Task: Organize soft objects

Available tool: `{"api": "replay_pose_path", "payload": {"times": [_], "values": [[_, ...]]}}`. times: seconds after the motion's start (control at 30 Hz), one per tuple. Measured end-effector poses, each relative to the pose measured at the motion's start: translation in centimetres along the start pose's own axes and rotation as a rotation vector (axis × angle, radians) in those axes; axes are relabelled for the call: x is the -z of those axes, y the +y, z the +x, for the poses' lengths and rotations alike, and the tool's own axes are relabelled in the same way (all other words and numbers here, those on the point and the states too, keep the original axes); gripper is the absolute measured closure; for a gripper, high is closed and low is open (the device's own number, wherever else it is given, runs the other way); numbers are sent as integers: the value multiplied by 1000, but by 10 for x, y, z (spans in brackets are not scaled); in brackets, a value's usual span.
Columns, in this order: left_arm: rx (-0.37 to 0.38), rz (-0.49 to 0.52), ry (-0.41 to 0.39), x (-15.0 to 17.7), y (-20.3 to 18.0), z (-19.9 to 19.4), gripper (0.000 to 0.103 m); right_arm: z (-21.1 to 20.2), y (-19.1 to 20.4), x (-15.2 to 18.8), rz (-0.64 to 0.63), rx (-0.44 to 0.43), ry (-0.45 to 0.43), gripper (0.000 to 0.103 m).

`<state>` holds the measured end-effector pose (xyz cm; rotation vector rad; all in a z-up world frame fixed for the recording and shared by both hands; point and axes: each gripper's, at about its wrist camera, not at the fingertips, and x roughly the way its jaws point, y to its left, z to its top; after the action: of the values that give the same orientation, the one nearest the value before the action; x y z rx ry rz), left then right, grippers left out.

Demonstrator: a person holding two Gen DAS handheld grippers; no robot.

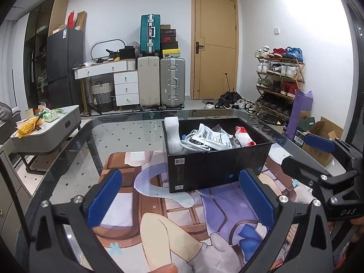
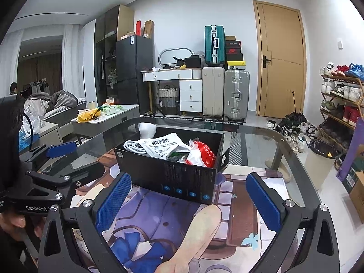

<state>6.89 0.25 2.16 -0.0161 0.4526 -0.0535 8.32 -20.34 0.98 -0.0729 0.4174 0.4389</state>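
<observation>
From the left wrist, the left claw (image 1: 179, 201) hangs released and empty above the mat (image 1: 177, 223) on the table (image 1: 127, 134); the black box (image 1: 218, 163) sits just ahead, holding a white bag (image 1: 211, 136), cable (image 1: 193, 144) and red pouch (image 1: 243, 135). From the right wrist, the right claw (image 2: 188, 201) is likewise spread and empty, the box (image 2: 177, 177) just ahead, slightly left.

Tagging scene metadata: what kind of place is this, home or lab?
Most likely a lived-in home, a living room or entry area. Signs: a shoe rack full of sneakers beside a wooden door, stacked suitcases, and a sofa with bedding behind the glass table.
</observation>
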Motion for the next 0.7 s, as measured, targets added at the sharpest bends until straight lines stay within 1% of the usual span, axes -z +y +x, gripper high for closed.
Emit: {"api": "replay_pose_path", "payload": {"times": [0.23,0.43,0.7], "values": [[11,-20,0,0,4,1,0,-2,1,1,0,13,-12,1],[18,-28,0,1,6,1,0,-3,6,1,-25,19,-10,1],[9,-31,5,0,6,3,0,-3,3,2,-8,17,-11,0]]}}
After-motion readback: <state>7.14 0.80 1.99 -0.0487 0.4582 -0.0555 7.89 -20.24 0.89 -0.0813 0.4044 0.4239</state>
